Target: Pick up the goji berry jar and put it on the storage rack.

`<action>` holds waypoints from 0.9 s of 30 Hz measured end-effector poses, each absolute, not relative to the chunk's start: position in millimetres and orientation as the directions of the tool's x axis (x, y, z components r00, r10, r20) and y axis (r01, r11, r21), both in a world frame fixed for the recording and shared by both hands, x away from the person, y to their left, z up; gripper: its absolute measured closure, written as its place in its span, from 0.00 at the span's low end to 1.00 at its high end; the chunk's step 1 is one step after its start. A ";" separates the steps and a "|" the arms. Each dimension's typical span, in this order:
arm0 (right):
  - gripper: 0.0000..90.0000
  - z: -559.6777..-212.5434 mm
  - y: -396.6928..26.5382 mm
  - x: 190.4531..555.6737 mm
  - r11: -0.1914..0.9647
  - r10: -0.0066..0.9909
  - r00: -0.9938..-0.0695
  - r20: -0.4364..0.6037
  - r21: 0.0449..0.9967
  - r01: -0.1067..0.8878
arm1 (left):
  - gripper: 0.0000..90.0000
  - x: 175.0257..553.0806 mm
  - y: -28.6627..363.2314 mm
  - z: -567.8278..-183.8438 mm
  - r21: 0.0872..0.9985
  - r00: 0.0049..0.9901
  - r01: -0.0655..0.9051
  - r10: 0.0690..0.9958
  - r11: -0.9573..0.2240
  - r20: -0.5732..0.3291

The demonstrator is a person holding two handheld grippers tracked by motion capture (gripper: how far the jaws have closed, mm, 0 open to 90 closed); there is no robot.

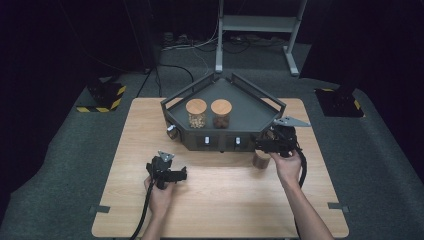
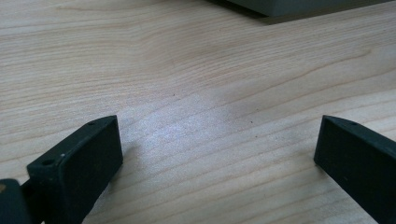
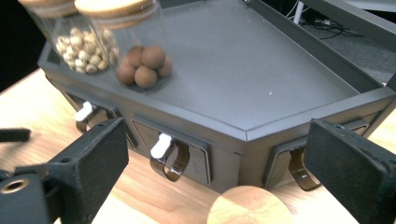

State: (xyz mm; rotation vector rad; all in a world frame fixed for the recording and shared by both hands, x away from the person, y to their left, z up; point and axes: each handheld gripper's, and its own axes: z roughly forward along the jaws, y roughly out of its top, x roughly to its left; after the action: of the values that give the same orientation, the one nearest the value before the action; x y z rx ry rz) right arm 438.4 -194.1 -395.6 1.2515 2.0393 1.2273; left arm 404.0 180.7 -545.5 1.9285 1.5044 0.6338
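Observation:
A dark grey angular tray [image 1: 250, 107] stands at the back of the wooden table [image 1: 220, 200]. On it stand two glass jars with wooden lids, one with pale nuts [image 1: 196, 114] [image 3: 81, 49] and one with brown balls [image 1: 221, 114] [image 3: 141, 63]. A third jar with a wooden lid [image 1: 260, 159] [image 3: 247, 206] stands on the table just in front of the tray. My right gripper [image 1: 261, 146] [image 3: 217, 144] hovers above it, open, with the lid low between the jaws and untouched. My left gripper [image 1: 181, 175] [image 2: 217, 149] is open over bare wood.
The tray's front wall carries metal clips with white toggles [image 3: 161, 144] [image 1: 206, 141]. Raised rails [image 1: 257, 90] edge the tray's back sides. A metal desk frame [image 1: 260, 22] and black-yellow marked bases [image 1: 102, 97] stand on the floor beyond the table.

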 end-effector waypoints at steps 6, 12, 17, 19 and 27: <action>0.04 -398.1 -194.3 434.1 0.203 0.873 -0.484 0.062 0.856 0.475 | 0.01 404.0 180.7 -545.5 0.712 0.242 0.681 0.970 -0.173 0.004; 0.05 -401.3 -197.7 433.0 0.186 0.887 -0.458 0.063 0.858 0.479 | 0.01 404.1 180.7 -545.5 0.712 0.242 0.681 0.970 -0.173 0.004; 0.05 -405.1 -201.7 430.9 0.177 0.894 -0.444 0.066 0.858 0.483 | 0.01 404.1 180.7 -545.5 0.712 0.242 0.681 0.970 -0.173 0.004; 0.06 -406.1 -203.2 430.4 0.175 0.893 -0.445 0.068 0.858 0.483 | 0.01 404.0 180.7 -545.5 0.712 0.242 0.681 0.970 -0.173 0.004; 0.06 -410.2 -206.3 427.1 0.172 0.889 -0.452 0.078 0.857 0.486 | 0.01 404.0 180.7 -545.5 0.712 0.241 0.681 0.970 -0.173 0.004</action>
State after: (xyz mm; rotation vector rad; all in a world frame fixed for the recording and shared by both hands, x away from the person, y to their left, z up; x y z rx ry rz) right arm 427.1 -206.3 -410.2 1.2953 2.0105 1.2078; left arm 404.0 180.7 -545.5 1.9283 1.5046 0.6337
